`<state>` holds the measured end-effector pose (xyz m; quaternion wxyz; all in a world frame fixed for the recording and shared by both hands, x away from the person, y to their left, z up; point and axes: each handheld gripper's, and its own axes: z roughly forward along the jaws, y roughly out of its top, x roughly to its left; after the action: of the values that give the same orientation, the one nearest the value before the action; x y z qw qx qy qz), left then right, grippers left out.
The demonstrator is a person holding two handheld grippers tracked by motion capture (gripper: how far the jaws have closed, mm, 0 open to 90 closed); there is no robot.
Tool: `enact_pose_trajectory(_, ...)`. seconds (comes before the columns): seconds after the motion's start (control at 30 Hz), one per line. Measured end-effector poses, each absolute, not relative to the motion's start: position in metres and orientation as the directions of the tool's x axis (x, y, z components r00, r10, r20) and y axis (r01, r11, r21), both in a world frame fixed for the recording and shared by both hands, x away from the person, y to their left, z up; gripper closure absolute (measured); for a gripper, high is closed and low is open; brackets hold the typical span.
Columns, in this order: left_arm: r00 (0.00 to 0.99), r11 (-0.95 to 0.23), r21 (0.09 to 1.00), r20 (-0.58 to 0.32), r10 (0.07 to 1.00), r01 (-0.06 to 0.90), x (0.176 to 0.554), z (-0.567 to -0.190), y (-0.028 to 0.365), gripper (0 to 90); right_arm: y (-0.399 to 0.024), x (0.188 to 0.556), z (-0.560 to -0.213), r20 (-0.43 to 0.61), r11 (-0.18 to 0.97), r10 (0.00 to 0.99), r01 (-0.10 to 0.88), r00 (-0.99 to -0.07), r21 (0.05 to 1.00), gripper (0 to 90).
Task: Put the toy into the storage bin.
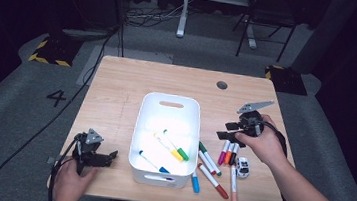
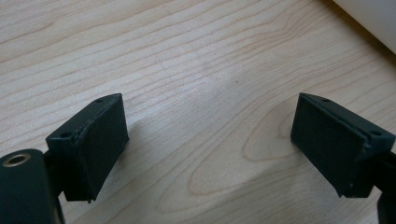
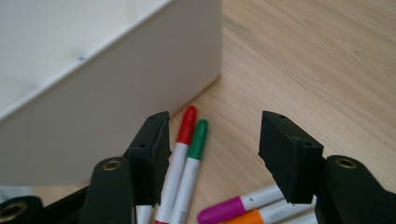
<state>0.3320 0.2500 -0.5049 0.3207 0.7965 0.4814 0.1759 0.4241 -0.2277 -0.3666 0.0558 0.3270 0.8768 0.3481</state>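
Counting three markers in bin, seven beside

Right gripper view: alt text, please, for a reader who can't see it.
The right gripper, jaws open and empty, hangs above a red-capped marker and a green-capped marker lying side by side on the wooden table. A white bin stands beside them at left.

Light wooden desk with a dark round port near its far right edge. A white bin stands at the centre. Right of the bin, loose markers lie on the wood: green and red beside its wall, blue at its near corner, then purple, orange, and pink. A small white toy car rests just right of them.
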Motion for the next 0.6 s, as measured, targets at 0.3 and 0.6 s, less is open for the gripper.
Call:
enact_pose_trajectory(0.3, 0.474, -0.329, 0.681, -0.031, 0.88, 0.655, 0.332, -0.505, 0.25, 11.3, -0.246, 0.436, -0.403, 0.144, 0.524, 0.672, 0.604, -0.726, 0.601, 43.7)
enact_pose_trajectory(0.6, 0.474, -0.329, 0.681, -0.031, 0.88, 0.655, 0.332, -0.505, 0.25, 11.3, -0.25, 0.439, -0.434, 0.15, 0.535, 0.689, 0.638, -0.709, 0.554, 43.7)
